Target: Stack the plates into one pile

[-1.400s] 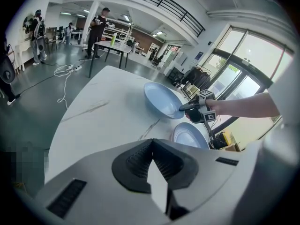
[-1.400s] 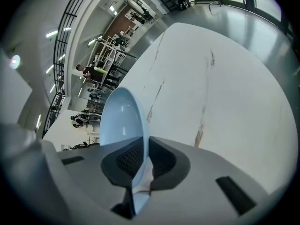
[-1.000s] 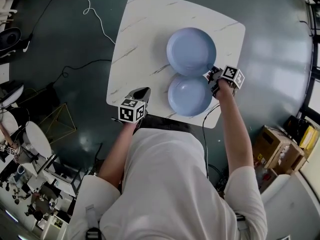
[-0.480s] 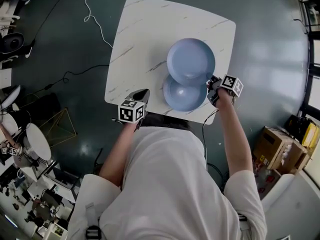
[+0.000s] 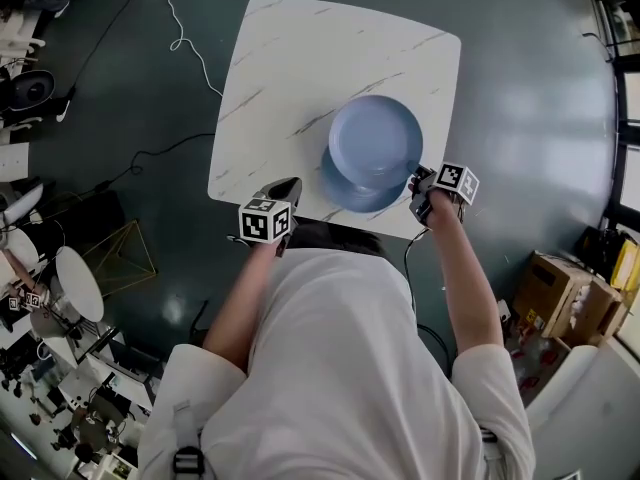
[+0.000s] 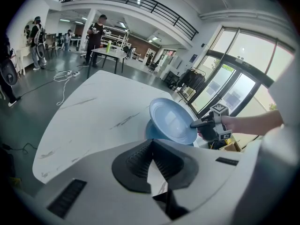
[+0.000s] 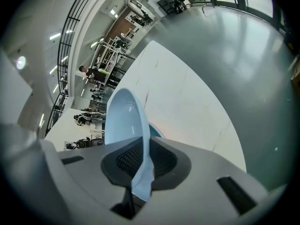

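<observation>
- The right gripper (image 5: 414,182) sits right of centre in the head view, clamped on the right-hand rim of the upper plate (image 5: 375,140).
- In the right gripper view, the right gripper (image 7: 139,167) has its ribbed pads pressed on both sides of the thin pale-blue rim. The upper plate (image 7: 121,118) rises edge-on from the jaws towards the upper left of the frame.
- The upper plate lies over most of the lower plate (image 5: 349,194). Of the lower plate only a darker blue crescent shows, at the lower left of the pair.
- In the left gripper view, the upper plate (image 6: 171,121) is tilted, with the side held by the right gripper (image 6: 198,124) higher. The lower plate (image 6: 149,131) lies flat on the table beneath it. Whether the two plates touch cannot be made out.
- Both plates are in the lower right part of the white marbled table (image 5: 290,68), close to its near edge.
- The left gripper (image 5: 284,189) is at the table's near edge, left of the plates and apart from them.
- In its own view, the left gripper (image 6: 152,168) has its jaws pressed together with nothing between them, only the tabletop beyond.
- A white cable (image 5: 182,30) trails over the dark floor at the upper left of the head view.
- Cardboard boxes (image 5: 565,300) stand at the lower right.
</observation>
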{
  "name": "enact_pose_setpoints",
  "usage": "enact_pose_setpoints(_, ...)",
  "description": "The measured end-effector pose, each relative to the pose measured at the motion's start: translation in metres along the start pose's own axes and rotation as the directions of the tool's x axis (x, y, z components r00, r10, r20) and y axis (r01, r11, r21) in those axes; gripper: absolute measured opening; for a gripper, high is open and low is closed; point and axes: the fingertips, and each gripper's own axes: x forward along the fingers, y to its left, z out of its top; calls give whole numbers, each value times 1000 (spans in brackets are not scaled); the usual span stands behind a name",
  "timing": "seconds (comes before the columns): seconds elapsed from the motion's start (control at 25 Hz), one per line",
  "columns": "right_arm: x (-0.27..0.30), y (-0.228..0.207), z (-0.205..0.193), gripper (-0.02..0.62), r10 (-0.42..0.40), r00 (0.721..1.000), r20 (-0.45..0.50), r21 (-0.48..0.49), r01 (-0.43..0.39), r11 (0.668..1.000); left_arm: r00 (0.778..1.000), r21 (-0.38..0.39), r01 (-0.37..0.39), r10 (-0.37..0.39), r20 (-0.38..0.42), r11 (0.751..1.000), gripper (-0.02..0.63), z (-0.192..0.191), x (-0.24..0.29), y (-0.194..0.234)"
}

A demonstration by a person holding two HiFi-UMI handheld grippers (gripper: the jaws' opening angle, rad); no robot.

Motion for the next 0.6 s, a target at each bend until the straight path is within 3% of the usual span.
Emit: enact_pose_setpoints(0.6, -4, -30, -59, 44, -33, 996, -83, -50, 29, 998, 1000, -12, -23, 23, 13, 1000, 14, -12, -2, -16)
